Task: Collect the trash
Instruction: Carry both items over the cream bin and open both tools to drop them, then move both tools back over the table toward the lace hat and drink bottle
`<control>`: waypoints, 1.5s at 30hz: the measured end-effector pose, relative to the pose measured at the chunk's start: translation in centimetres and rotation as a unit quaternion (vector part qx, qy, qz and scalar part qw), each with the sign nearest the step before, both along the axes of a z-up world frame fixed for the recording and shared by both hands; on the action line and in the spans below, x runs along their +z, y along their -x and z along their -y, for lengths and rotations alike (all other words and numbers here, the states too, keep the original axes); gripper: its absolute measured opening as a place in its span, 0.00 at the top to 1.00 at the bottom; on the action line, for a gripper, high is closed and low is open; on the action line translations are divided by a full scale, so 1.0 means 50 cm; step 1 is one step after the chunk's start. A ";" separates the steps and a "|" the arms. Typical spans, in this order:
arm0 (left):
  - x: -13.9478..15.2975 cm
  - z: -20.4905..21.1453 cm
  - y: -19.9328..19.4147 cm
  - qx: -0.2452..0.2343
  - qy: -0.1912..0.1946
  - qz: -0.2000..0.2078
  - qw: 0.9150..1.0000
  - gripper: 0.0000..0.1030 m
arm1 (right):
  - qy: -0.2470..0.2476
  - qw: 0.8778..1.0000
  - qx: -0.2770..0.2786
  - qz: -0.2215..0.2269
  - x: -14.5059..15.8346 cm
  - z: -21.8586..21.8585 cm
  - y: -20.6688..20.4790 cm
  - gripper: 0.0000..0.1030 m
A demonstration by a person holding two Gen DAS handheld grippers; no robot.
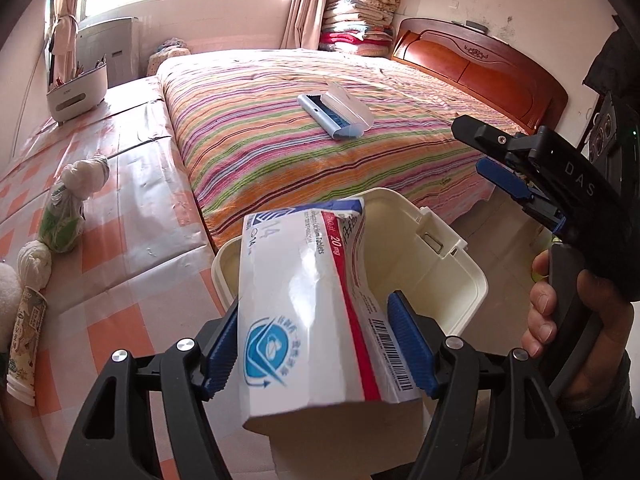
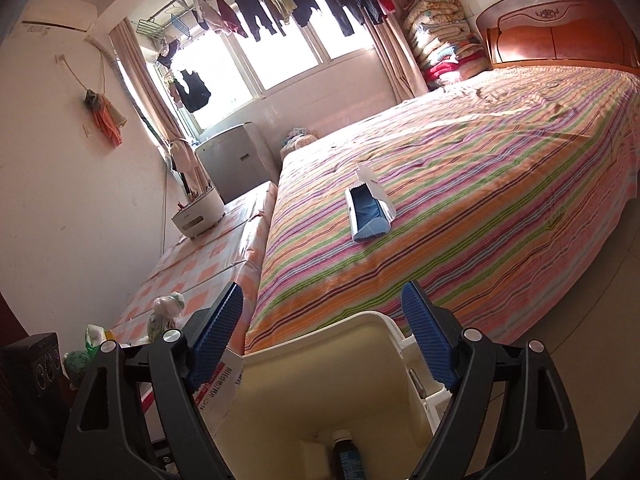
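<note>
A white medicine box point(image 1: 304, 312) with a red stripe and blue logo sits tilted between the blue pads of my left gripper point(image 1: 316, 344), which press on its two sides. Just beyond it stands a cream bin point(image 1: 476, 280) with its lid point(image 1: 404, 216) raised; the box's far end hangs over the opening. My right gripper point(image 1: 472, 146), held by a hand, is open at the right. In the right wrist view that gripper point(image 2: 322, 296) stands open astride the lid point(image 2: 320, 360) without touching it. The box point(image 2: 220, 384) shows at lower left, and a dark bottle point(image 2: 346, 452) lies inside the bin.
A striped bed point(image 1: 280, 120) fills the middle, with a blue-and-white brush point(image 1: 336, 114) on it. On the orange-checked surface point(image 1: 132, 240) at left lie tied plastic bags point(image 1: 86, 172), point(image 1: 64, 220) and a paper cup point(image 1: 26, 340). A white holder point(image 1: 76, 92) stands at the back left.
</note>
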State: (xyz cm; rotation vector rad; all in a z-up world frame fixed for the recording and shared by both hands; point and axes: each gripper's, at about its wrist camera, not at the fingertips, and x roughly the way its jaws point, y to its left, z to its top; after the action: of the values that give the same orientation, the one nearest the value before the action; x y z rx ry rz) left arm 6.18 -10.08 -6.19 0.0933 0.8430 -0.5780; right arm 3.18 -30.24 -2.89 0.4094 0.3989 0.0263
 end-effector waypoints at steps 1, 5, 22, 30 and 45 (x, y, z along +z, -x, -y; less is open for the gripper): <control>0.001 0.002 0.001 -0.002 -0.003 0.001 1.000 0.33 | 0.002 1.000 -0.002 0.001 0.001 -0.001 0.001 0.22; 0.006 0.002 0.011 0.001 -0.012 0.004 1.000 0.25 | 0.003 1.000 -0.004 0.005 0.004 0.000 0.002 0.21; 0.080 -0.104 0.025 0.082 -0.029 0.069 0.994 0.25 | -0.005 0.999 0.041 0.010 0.017 -0.080 -0.036 0.14; 0.084 -0.174 0.011 0.128 -0.041 0.075 0.988 0.25 | -0.003 0.996 0.090 0.004 0.016 -0.173 -0.077 0.12; 0.076 -0.331 -0.014 0.218 -0.038 0.058 0.973 0.25 | 0.007 0.986 0.168 -0.012 0.003 -0.339 -0.134 0.12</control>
State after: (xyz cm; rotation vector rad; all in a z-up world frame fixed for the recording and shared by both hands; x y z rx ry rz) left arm 6.86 6.48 -2.40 0.0086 0.7417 -0.1255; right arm 9.90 -13.32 -2.73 0.3241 0.4887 0.3475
